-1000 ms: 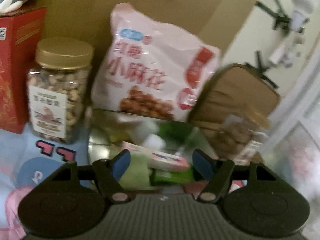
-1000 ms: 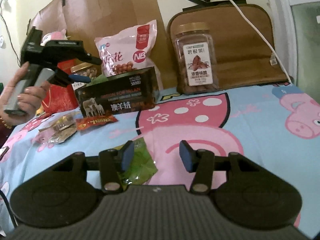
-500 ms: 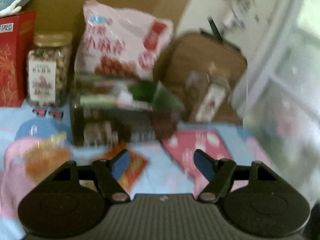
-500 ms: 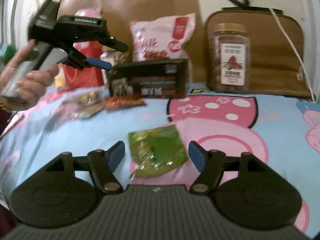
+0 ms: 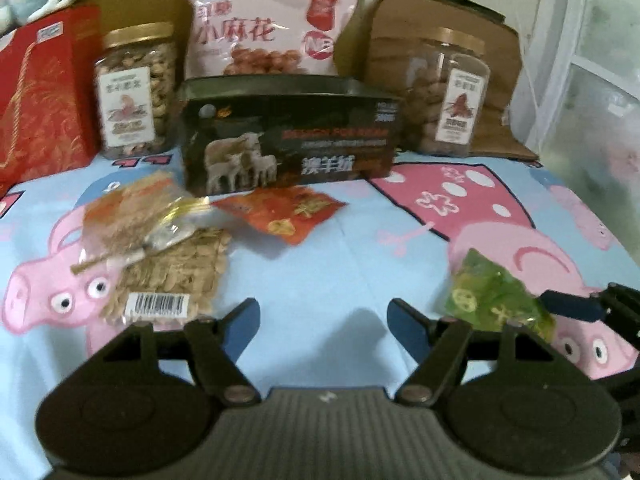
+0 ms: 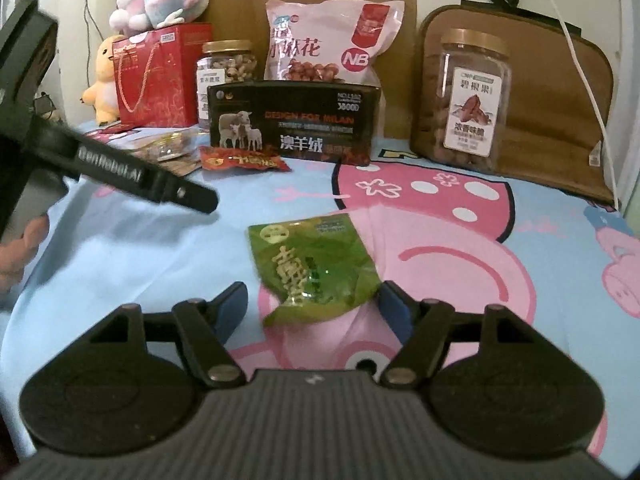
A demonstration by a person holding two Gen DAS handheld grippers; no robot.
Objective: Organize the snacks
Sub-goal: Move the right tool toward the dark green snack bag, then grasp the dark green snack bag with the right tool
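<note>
A green snack packet [image 6: 314, 266] lies flat on the cartoon sheet, its near end between the open jaws of my right gripper [image 6: 312, 312]; it also shows in the left wrist view [image 5: 494, 298]. My left gripper [image 5: 322, 326] is open and empty above bare sheet. A red-orange packet [image 5: 284, 212] and a clear bag of seeds [image 5: 160, 256] lie in front of an open black box [image 5: 288, 136]. The black box [image 6: 296, 120] also shows in the right wrist view.
Along the back stand a red gift bag [image 5: 40, 92], a jar of nuts [image 5: 136, 88], a pink snack bag [image 5: 268, 28], a second jar [image 5: 452, 92] and a brown cushion [image 6: 560, 92]. Plush toys [image 6: 160, 0] sit at the far left.
My left gripper pulled back from over the black box and dropped low over the sheet. My right gripper moved forward so the green packet now lies between its fingers.
</note>
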